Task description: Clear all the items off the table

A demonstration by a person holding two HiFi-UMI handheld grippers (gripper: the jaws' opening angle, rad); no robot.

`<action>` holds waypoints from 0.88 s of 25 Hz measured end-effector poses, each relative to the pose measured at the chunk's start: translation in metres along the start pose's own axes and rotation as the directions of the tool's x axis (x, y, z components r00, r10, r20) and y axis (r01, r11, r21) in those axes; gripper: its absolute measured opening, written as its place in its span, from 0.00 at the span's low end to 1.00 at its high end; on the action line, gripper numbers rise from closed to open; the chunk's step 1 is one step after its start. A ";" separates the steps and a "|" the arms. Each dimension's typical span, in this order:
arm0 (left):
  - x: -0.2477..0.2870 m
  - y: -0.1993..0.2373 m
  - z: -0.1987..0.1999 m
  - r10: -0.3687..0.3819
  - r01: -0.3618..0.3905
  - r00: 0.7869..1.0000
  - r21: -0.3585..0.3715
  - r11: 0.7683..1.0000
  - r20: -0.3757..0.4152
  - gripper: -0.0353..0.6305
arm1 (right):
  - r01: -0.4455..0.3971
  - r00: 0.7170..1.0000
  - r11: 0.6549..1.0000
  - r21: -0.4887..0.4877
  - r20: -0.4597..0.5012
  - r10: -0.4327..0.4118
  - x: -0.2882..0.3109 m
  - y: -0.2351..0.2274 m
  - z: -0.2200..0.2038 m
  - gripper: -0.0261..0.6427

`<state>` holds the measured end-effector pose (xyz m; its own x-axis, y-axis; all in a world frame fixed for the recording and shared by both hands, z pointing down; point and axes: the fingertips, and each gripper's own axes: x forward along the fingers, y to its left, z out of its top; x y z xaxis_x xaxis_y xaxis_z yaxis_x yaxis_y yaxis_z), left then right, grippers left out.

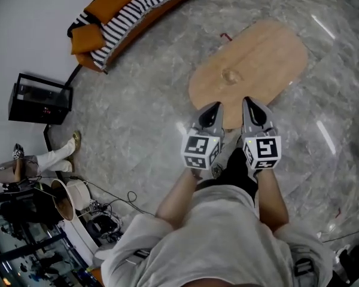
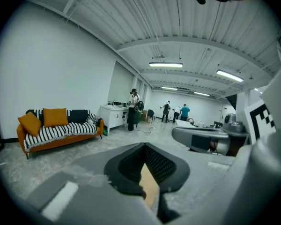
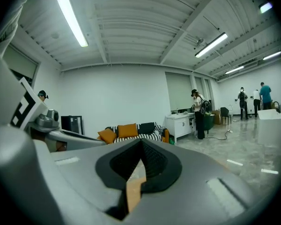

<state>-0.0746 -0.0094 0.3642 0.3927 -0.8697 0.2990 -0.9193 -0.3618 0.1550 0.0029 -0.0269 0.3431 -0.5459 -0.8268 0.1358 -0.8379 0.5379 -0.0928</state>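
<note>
The oval wooden table [image 1: 269,52] stands on the marble floor, and I see no loose items on its top, only a knot-like mark [image 1: 231,75] in the wood. Both grippers hover side by side over the table's near edge. My left gripper [image 1: 212,107] is shut with nothing between its jaws; in the left gripper view its dark pads [image 2: 131,165] meet, and a sliver of table wood [image 2: 150,189] shows through the narrow slit. My right gripper [image 1: 252,103] is likewise shut and empty, with wood [image 3: 133,193] showing beneath its jaws [image 3: 141,144].
An orange sofa with a striped throw [image 1: 128,11] stands at the back left, and a black cabinet [image 1: 39,98] by the wall. A seated person [image 1: 24,163] and cables [image 1: 107,211] are at the left. Several people stand far off by a white cabinet [image 2: 113,115].
</note>
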 end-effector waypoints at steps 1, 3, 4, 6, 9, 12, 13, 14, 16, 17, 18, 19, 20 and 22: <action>0.009 0.009 0.001 0.008 -0.008 1.000 -0.002 1.000 -0.014 0.08 | -0.007 1.000 1.000 0.012 -0.004 0.007 0.013 -0.003 0.000 0.05; 0.033 0.031 0.007 0.022 -0.023 0.999 -0.012 1.000 -0.043 0.08 | -0.016 1.000 0.999 0.036 -0.014 0.017 0.046 -0.013 0.004 0.05; 0.046 0.039 0.011 0.027 -0.028 0.998 -0.019 0.999 -0.056 0.08 | -0.016 1.000 0.999 0.047 -0.023 0.017 0.061 -0.021 0.006 0.05; 0.071 0.049 0.017 0.034 -0.036 0.997 -0.028 0.999 -0.076 0.08 | -0.014 0.999 0.998 0.066 -0.046 0.017 0.087 -0.040 0.004 0.05; 0.105 0.057 0.015 0.048 -0.051 0.994 -0.030 0.998 -0.101 0.09 | -0.016 0.997 0.997 0.078 -0.077 0.022 0.117 -0.064 -0.010 0.05; 0.137 0.067 0.005 0.045 -0.050 0.990 -0.029 0.998 -0.131 0.08 | -0.021 0.993 0.994 0.105 -0.110 0.033 0.145 -0.084 -0.031 0.05; 0.146 0.071 0.000 0.042 -0.047 0.989 -0.030 0.998 -0.145 0.09 | -0.023 0.991 0.993 0.114 -0.125 0.037 0.153 -0.090 -0.039 0.05; 0.154 0.076 -0.005 0.039 -0.045 0.986 -0.031 0.999 -0.160 0.08 | -0.026 0.989 0.992 0.122 -0.140 0.043 0.160 -0.094 -0.046 0.05; 0.167 0.085 -0.015 0.032 -0.041 0.981 -0.041 0.998 -0.193 0.08 | -0.037 0.985 0.989 0.142 -0.162 0.060 0.173 -0.100 -0.058 0.05; 0.172 0.089 -0.020 0.028 -0.038 0.977 -0.047 0.998 -0.210 0.08 | -0.045 0.982 0.987 0.155 -0.172 0.072 0.179 -0.102 -0.064 0.05; 0.176 0.093 -0.027 0.022 -0.034 0.973 -0.050 0.998 -0.229 0.08 | -0.053 0.979 0.984 0.168 -0.184 0.084 0.185 -0.103 -0.072 0.05; 0.179 0.096 -0.037 0.016 -0.028 0.968 -0.044 0.999 -0.250 0.08 | -0.059 0.975 0.982 0.179 -0.199 0.095 0.190 -0.104 -0.083 0.05; 0.181 0.099 -0.048 0.007 -0.016 0.961 -0.031 0.999 -0.276 0.09 | -0.060 0.971 0.981 0.187 -0.218 0.101 0.194 -0.105 -0.095 0.05; 0.184 0.104 -0.075 -0.018 0.016 0.943 -0.009 1.000 -0.333 0.08 | -0.052 0.961 0.979 0.199 -0.258 0.104 0.202 -0.108 -0.122 0.05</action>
<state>-0.0955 -0.1820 0.5060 0.3960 -0.7014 0.5926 -0.9124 -0.3731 0.1681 -0.0171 -0.2322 0.5008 -0.6121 -0.6962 0.3750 -0.7908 0.5366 -0.2945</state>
